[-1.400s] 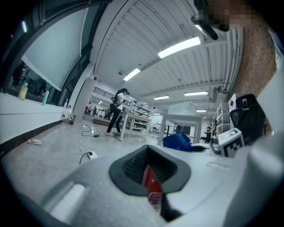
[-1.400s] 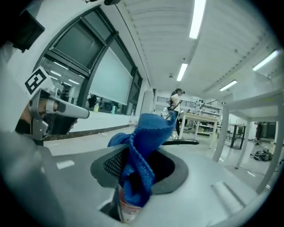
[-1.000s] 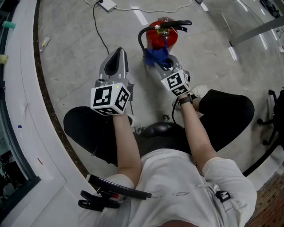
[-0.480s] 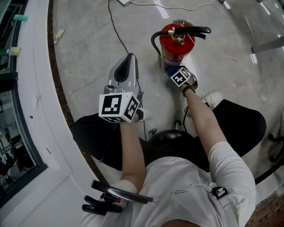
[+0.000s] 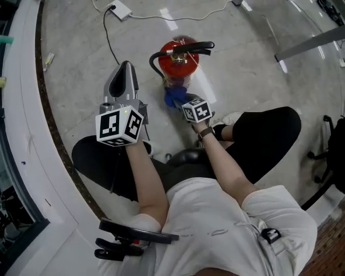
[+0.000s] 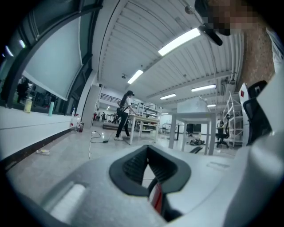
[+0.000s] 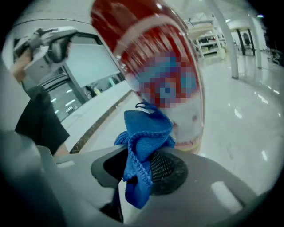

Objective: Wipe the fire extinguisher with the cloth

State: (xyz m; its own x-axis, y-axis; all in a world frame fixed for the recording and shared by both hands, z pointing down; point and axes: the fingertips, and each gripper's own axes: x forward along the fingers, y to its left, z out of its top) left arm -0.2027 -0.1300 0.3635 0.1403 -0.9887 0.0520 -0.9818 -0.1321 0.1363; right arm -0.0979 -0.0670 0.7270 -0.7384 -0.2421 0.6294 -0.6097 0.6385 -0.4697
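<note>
A red fire extinguisher (image 5: 178, 63) with a black handle and hose stands upright on the floor. My right gripper (image 5: 180, 99) is shut on a bunched blue cloth (image 5: 173, 97), which is pressed against the near lower side of the cylinder. In the right gripper view the cloth (image 7: 144, 133) sticks up from between the jaws of the right gripper (image 7: 141, 165), touching the extinguisher (image 7: 155, 66) low on its body. My left gripper (image 5: 125, 67) hangs in the air left of the extinguisher, shut and holding nothing. In its own view the left gripper (image 6: 147, 153) points across the room.
A black cable and a white power strip (image 5: 121, 9) lie on the floor behind the extinguisher. A white curved ledge (image 5: 27, 135) runs along the left. An office chair base (image 5: 329, 153) is at the right. Far off, a person (image 6: 124, 116) stands by tables.
My right gripper has slid the blue cloth down the extinguisher's side, from near the valve toward the base. The left gripper has stayed raised to the left, still shut.
</note>
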